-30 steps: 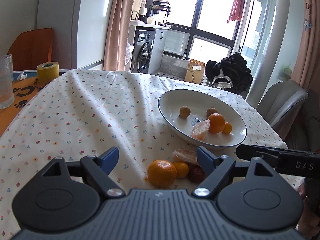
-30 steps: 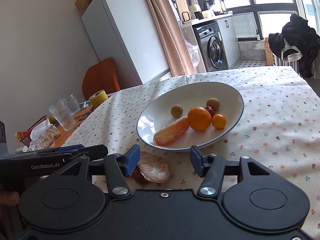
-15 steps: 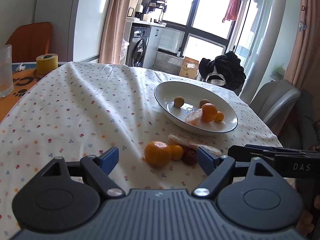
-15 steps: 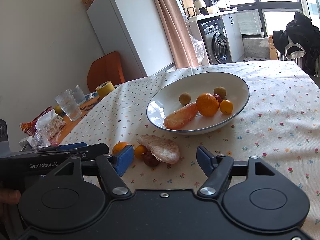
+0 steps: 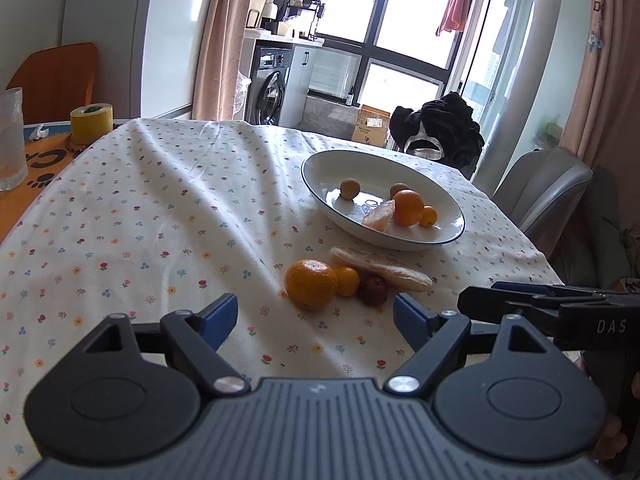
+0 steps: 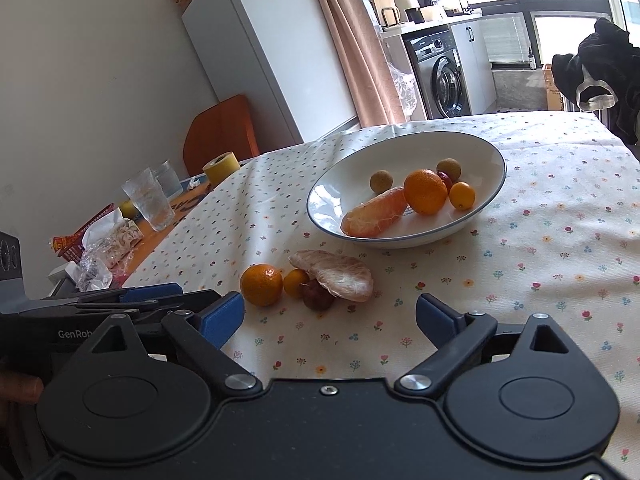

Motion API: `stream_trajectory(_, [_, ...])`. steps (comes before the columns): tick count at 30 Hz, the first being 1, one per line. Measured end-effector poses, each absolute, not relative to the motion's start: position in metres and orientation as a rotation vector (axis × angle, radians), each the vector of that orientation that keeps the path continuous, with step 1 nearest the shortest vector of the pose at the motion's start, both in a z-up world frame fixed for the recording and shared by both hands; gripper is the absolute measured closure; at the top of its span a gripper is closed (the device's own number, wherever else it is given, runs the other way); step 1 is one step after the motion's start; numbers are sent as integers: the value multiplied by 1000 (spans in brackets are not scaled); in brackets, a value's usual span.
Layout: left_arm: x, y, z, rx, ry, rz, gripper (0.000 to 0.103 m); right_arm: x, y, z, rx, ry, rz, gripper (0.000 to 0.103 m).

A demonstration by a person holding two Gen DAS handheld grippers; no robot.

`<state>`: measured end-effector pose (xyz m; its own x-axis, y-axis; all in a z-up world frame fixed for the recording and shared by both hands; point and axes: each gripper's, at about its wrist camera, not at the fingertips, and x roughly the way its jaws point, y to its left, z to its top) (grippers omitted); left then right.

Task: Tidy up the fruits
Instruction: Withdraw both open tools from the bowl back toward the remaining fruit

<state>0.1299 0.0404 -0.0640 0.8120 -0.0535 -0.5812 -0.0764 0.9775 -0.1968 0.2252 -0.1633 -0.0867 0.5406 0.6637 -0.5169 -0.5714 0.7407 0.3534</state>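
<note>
Fruits [image 6: 308, 282] just beyond opening right gripper [image 6: 330, 314]

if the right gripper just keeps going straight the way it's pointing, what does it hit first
Probably the pomelo segment and the dark red fruit tucked under it, lying on the cloth ahead of the opening, empty right gripper. The bowl comes later. Depth is uncertain.

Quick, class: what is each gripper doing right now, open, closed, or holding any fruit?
Left gripper: open, holding nothing.
Right gripper: jaws opening, nothing between them.

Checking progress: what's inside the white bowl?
White bowl holds a pomelo segment, an orange, a kumquat, two longans; a red fruit behind the orange is mostly hidden.
</note>
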Motion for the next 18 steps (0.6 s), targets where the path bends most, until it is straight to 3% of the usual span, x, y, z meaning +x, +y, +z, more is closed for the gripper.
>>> stream_trajectory(6, [128, 39, -64, -196, 622, 16, 19, 220, -166, -88, 137, 651, 731, 0])
stream_trajectory(18, [134, 38, -63, -195, 627, 24, 19, 218, -169, -89, 119, 617, 693, 0])
